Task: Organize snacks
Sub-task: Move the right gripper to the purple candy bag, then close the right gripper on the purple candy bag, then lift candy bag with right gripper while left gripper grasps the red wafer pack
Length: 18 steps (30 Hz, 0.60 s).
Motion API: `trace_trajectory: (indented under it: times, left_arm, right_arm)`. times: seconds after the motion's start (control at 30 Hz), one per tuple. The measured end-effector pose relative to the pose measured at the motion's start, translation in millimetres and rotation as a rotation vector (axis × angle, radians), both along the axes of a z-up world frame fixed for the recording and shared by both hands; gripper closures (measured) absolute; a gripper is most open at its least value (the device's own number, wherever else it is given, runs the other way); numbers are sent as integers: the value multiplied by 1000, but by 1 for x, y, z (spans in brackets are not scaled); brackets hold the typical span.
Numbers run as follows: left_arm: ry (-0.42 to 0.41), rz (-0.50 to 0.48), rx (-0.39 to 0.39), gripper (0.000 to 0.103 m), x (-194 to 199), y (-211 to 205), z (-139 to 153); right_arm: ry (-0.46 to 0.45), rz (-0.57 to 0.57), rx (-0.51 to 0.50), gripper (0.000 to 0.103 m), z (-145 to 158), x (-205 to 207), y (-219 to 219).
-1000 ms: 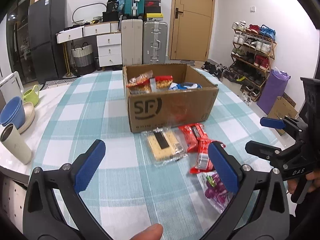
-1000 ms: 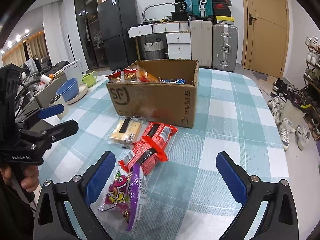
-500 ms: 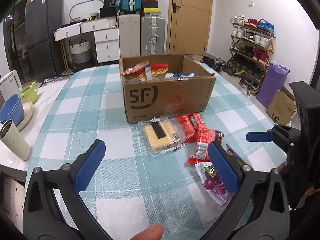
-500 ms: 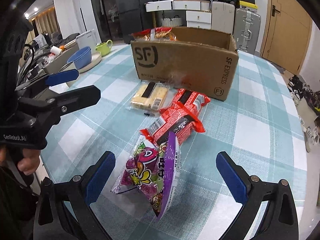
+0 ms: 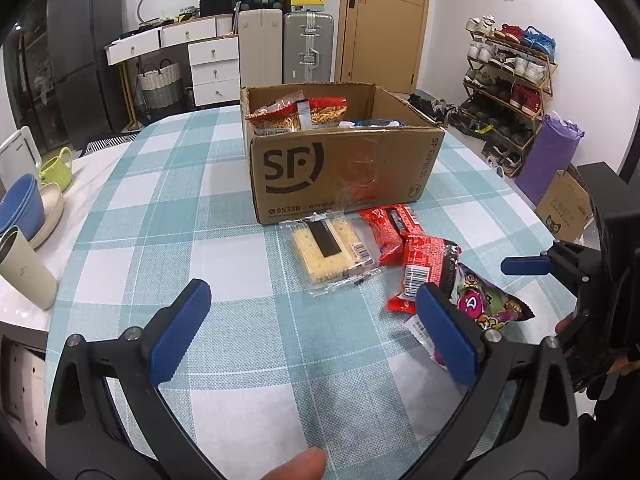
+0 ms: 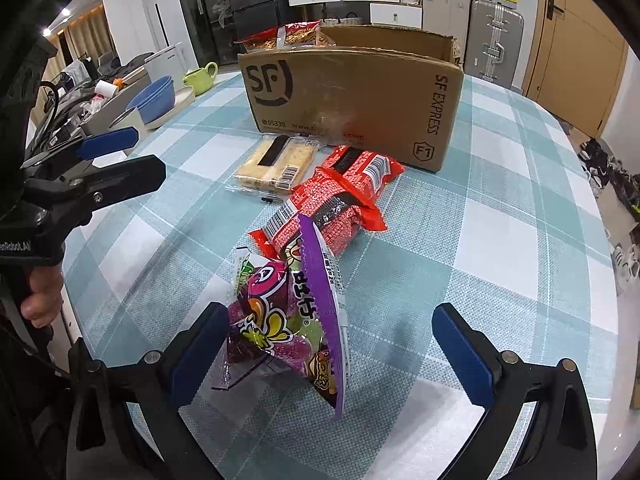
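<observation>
A cardboard box [image 5: 344,168] stands on the tabletop [image 5: 168,208] at upper centre of the left wrist view, with noodle packets [image 5: 298,114] inside at its left end. Directly below the box lies a cracker pack [image 5: 330,250]; to its right two wrapped packets [image 5: 416,256] overlap, and lower right of those a candy bag [image 6: 296,312] rests. Bowls [image 5: 24,212] and a cup [image 5: 24,272] sit at the left edge.

white walls [image 5: 460,20], wooden door [image 5: 384,36], shoe rack [image 5: 508,80]
</observation>
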<state>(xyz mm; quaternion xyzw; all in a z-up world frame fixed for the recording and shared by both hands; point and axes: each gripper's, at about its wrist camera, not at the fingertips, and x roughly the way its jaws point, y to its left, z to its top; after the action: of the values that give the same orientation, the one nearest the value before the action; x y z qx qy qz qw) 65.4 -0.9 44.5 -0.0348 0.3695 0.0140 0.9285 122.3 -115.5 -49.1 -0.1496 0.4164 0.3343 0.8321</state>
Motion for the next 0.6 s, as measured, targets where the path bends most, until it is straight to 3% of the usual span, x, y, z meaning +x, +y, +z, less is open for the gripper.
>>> trace_trajectory:
  times: [0.2, 0.27, 0.33, 0.4, 0.43, 0.6]
  left_arm:
    - [0, 13, -7, 1, 0, 6, -1]
    - [3, 20, -6, 1, 1, 7, -2]
    - [5, 20, -11, 1, 1, 8, -3]
    - [8, 22, -6, 1, 1, 7, -5]
    - [9, 22, -4, 1, 2, 6, -5]
    - [9, 14, 1, 1, 2, 3, -6]
  right_arm:
    - [14, 55, -8, 3, -9, -7, 13]
    - [11, 72, -10, 17, -9, -9, 16]
    - [11, 75, -19, 28, -11, -10, 17]
    - [11, 78, -17, 32, -11, -10, 17]
    - [10, 87, -9, 40, -10, -11, 17]
    - [-31, 131, -2, 44, -3, -24, 19]
